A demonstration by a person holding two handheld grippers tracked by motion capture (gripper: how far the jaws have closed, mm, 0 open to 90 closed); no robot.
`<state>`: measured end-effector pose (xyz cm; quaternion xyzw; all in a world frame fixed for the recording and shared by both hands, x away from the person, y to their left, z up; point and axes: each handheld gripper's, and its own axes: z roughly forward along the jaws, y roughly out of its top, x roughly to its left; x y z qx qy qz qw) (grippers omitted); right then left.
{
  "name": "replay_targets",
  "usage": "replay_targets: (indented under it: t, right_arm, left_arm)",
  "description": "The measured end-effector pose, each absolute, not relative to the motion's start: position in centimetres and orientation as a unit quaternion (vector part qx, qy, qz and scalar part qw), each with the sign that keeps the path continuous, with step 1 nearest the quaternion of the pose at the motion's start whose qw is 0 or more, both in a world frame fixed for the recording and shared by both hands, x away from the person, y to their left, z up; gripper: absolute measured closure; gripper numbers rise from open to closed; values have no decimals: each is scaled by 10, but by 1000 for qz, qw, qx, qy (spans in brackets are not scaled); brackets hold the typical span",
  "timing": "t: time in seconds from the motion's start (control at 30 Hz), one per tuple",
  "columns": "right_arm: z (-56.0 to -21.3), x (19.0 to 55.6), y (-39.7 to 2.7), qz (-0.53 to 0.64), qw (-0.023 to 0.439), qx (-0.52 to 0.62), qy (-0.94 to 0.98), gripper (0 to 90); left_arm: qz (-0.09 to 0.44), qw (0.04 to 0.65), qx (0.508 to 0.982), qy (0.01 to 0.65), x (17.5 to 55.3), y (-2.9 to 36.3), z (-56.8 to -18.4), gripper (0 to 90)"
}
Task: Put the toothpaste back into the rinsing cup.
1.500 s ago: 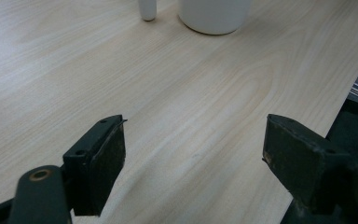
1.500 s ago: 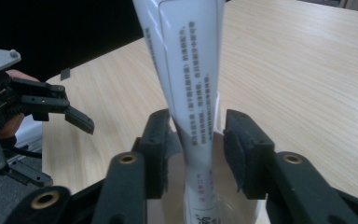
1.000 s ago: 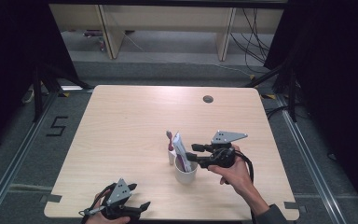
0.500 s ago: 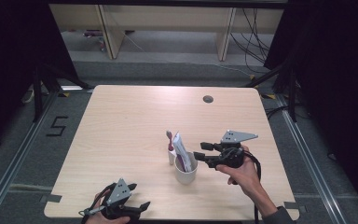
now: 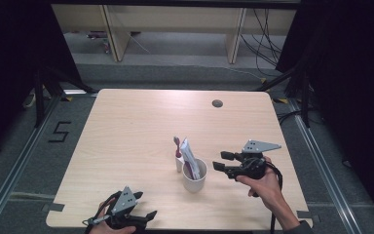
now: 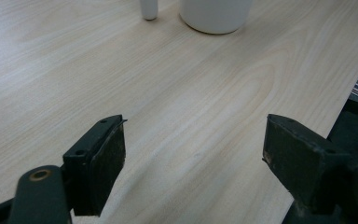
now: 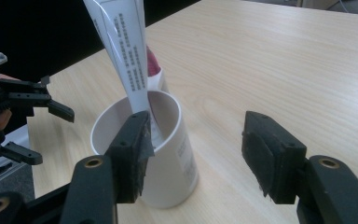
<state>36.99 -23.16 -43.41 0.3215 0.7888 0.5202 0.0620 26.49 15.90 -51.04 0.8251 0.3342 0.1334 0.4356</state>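
A white cup point(image 5: 195, 178) stands in the near middle of the wooden table point(image 5: 136, 126). A white toothpaste tube point(image 5: 187, 153) leans out of it. A toothbrush with a pink head point(image 5: 177, 141) stands upright just left of the cup. My right gripper point(image 5: 220, 161) is open, a short way right of the cup, jaws pointing at it with nothing between them. In the right gripper view the cup point(image 7: 168, 158) and the tube point(image 7: 126, 51) sit close behind the left jaw. My left gripper point(image 5: 145, 204) rests open at the front edge; in its view the cup's base point(image 6: 216, 16) lies far ahead.
A round cable hole point(image 5: 217, 103) sits at the far right of the table. The table's front edge point(image 6: 340, 107) runs just right of my left gripper. Wooden shelf legs point(image 5: 111, 34) and cables point(image 5: 268, 29) stand beyond the far edge. A "5" mark point(image 5: 60, 131) is on the floor at left.
My right gripper has drawn back to the right, away from the cup, staying open. The cup, tube and left gripper have not moved.
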Motion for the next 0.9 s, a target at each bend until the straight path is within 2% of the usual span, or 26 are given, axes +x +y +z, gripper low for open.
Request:
replay_targets:
  t: [0.3, 0.43, 0.47, 0.53, 0.9]
  right_arm:
    - [-439, 364, -249, 513, 69, 333, 788, 417]
    - [-441, 360, -254, 514, 57, 348, 782, 403]
    - [-441, 361, -257, 509, 75, 337, 789, 399]
    - [-441, 359, -259, 514, 65, 347, 781, 392]
    - [-449, 354, -276, 502, 83, 364, 780, 261]
  left_arm:
    - [134, 427, 833, 325, 266, 160, -510, 207]
    - [138, 421, 836, 324, 266, 161, -510, 207]
    - [139, 422, 835, 324, 266, 161, -510, 207]
    - [139, 422, 835, 324, 266, 161, -510, 207]
    - [132, 434, 826, 335, 266, 160, -511, 206]
